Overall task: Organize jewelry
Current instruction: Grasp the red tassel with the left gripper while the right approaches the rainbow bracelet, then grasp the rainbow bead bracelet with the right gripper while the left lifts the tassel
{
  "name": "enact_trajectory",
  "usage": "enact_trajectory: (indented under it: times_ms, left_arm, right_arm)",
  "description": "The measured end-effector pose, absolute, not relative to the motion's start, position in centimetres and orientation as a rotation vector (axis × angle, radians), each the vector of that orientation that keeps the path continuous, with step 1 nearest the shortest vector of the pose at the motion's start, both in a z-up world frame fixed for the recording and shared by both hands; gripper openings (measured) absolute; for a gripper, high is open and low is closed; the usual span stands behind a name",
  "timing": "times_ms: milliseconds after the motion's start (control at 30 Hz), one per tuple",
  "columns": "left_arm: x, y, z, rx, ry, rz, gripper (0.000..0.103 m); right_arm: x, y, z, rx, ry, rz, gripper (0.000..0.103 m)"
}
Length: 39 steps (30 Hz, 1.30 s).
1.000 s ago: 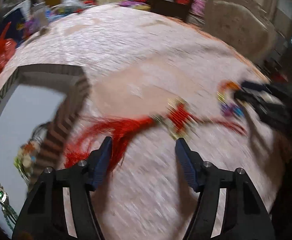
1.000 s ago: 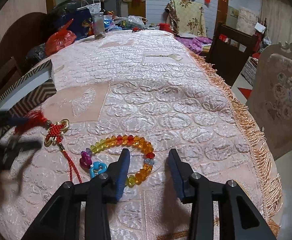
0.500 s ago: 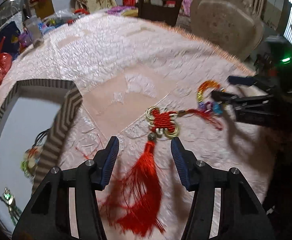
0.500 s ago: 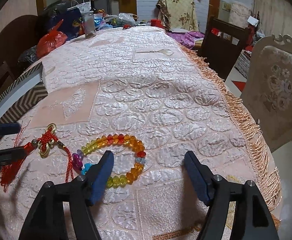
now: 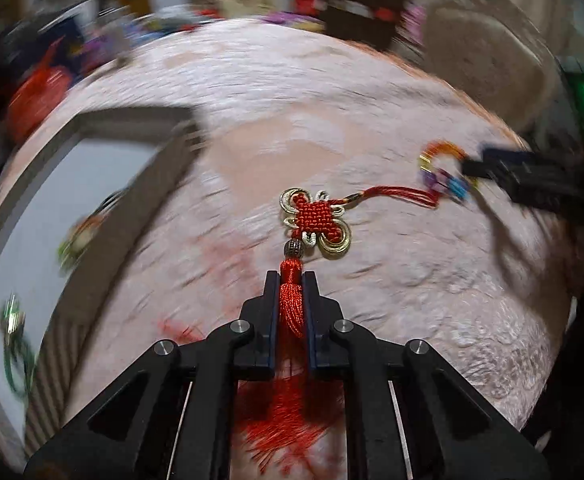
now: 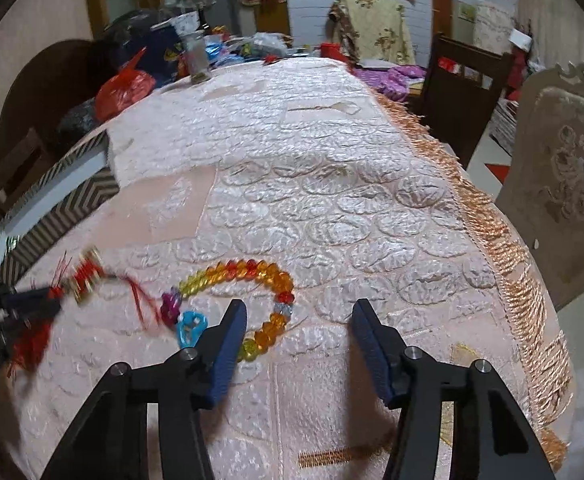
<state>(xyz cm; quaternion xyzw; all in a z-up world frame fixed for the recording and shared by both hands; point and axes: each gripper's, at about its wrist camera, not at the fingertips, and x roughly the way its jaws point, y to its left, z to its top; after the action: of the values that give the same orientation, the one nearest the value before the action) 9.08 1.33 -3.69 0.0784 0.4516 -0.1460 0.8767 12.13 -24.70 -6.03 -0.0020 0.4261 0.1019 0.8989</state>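
The left gripper (image 5: 292, 280) is closing on the neck of the red tassel (image 5: 291, 300), and the pads already pinch the thread bundle just below its dark bead. The fringe spills back between the gripper's arms toward the person. Ahead of the fingertips lies the rest of the ornament, a red Chinese knot (image 5: 319, 220) with gold loops. Its thin red cord (image 5: 400, 194) trails off to the right toward the beaded bracelet (image 5: 444, 168). So the piece's long axis runs straight out from the left gripper, then bends right.

The patterned box (image 5: 91, 216) sits to the left of that line on the counter (image 5: 332, 100), with a few trinkets already inside. I'd judge the coming move is a lift and a swing leftward, and the dangling cord end must clear the box wall.

The right gripper (image 6: 298, 320) holds nothing. Its jaws are narrowing, with one finger (image 6: 227, 344) set inside the ring of amber and yellow beads (image 6: 247, 276) and the other outside it. The bracelet is plainly the right hand's piece, the tassel the left's.
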Motion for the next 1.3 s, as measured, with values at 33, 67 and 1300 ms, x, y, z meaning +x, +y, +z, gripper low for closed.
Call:
enact_trajectory:
  times_ms: [33,67,1300]
  left_arm:
    - [8.9,2.2,-3.7,0.128,0.94,-0.265,0.009]
    - [8.8,2.7,-3.8,0.106,0.94,-0.233,0.009]
    - [7.5,3.8,-4.5,-0.022,0.908,-0.15,0.009]
  right_arm:
    - [12.0,-24.4,-6.1,-0.032,0.885,0.224,0.054]
    - [11.9,-24.2,-6.1,-0.062,0.882,0.231,0.054]
    - [11.5,-21.1,-5.8,-0.135,0.871,0.315,0.019]
